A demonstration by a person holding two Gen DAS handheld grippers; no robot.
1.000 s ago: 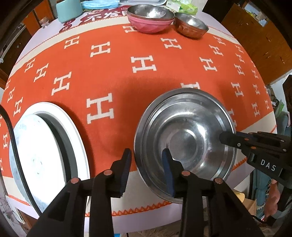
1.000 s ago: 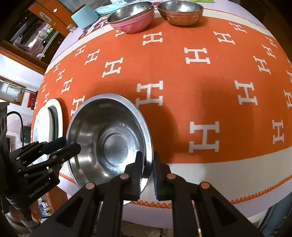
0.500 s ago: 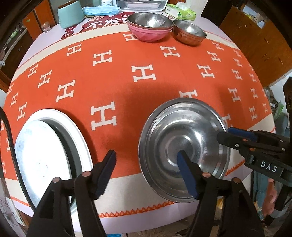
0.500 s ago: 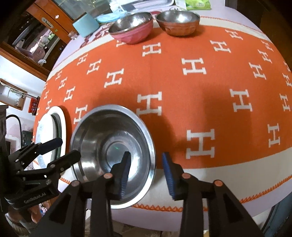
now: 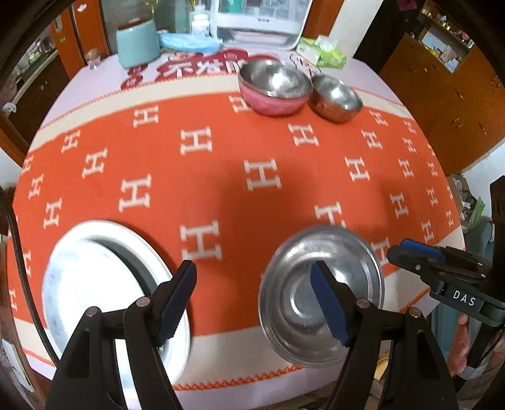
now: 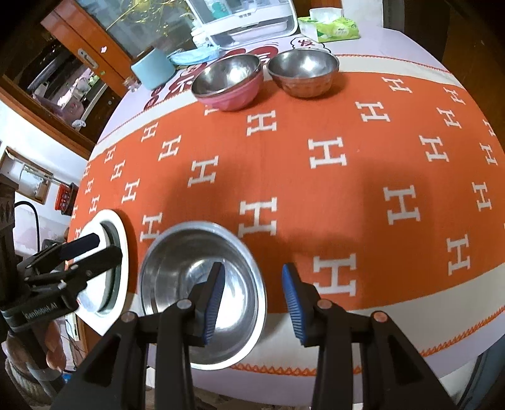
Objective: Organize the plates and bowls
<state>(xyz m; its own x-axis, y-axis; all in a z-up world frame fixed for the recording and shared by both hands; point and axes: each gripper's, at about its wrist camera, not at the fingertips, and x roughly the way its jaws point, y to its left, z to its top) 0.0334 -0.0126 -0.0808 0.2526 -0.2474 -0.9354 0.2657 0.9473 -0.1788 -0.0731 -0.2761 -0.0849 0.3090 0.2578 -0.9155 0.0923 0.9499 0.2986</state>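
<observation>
A wide steel bowl (image 5: pixel 284 299) (image 6: pixel 176 277) rests on the orange cloth at the table's near edge. My left gripper (image 5: pixel 252 268) hovers above its left rim, open, touching nothing. My right gripper (image 6: pixel 252 268) hangs over the bowl's right rim, open, one finger above the inside and one outside, clear of the metal. A white plate (image 5: pixel 126 233) (image 6: pixel 123 239) lies left of the bowl. At the far side stand a pink bowl (image 5: pixel 271 104) with a steel bowl nested in it and a separate steel bowl (image 5: pixel 336 97).
A teal jar (image 5: pixel 137 44), a blue cloth (image 5: pixel 189 42), a white appliance (image 5: pixel 255 22) and a green tissue pack (image 5: pixel 325 52) line the back of the table. Wooden cabinets stand on both sides. The bowl and plate sit close to the front table edge (image 5: pixel 236 388).
Both grippers spread their jaws, let go of the steel bowl's rim and rose away from it. The bowl stays on the cloth and looks smaller now.
</observation>
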